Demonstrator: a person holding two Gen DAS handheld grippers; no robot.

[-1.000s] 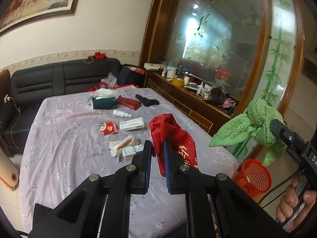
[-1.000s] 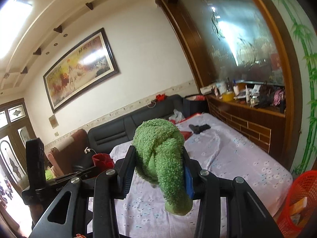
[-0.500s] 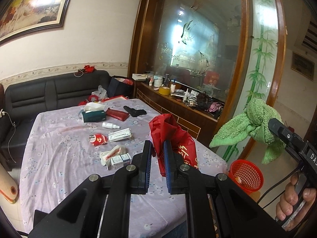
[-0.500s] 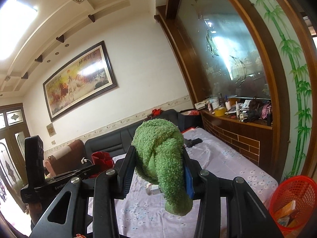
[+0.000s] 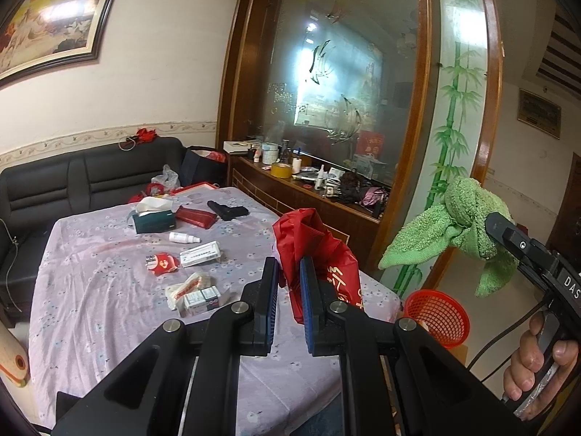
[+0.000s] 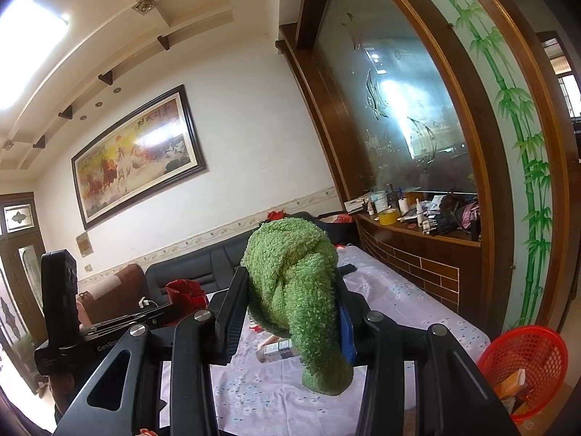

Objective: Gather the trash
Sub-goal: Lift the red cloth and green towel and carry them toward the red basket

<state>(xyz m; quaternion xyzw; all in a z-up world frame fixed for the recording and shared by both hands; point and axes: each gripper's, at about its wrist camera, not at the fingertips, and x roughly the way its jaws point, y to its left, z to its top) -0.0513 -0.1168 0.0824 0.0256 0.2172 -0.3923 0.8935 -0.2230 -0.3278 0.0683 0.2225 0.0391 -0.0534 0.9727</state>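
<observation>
My left gripper (image 5: 289, 279) is shut on a crumpled red plastic bag (image 5: 316, 247) and holds it in the air above the near right part of the table (image 5: 90, 298). My right gripper (image 6: 290, 312) is shut on a green towel (image 6: 294, 283), held up to the right of the table; it also shows in the left wrist view (image 5: 457, 225). A red mesh waste basket (image 5: 435, 312) stands on the floor by the table's right corner, with some packaging inside (image 6: 523, 370). Small boxes and wrappers (image 5: 196, 294) lie on the table.
On the purple cloth lie a tissue box (image 5: 154, 218), a red pouch (image 5: 196, 216), a white bottle (image 5: 183, 238), a flat white box (image 5: 199, 253), a red packet (image 5: 161, 263) and a black gun-shaped object (image 5: 227, 210). A black sofa (image 5: 72, 178) stands behind, a cluttered wooden sideboard (image 5: 326, 196) to the right.
Both grippers have risen and drawn back from the table, still holding the bag and the towel. The table looks smaller and the basket shows more fully.
</observation>
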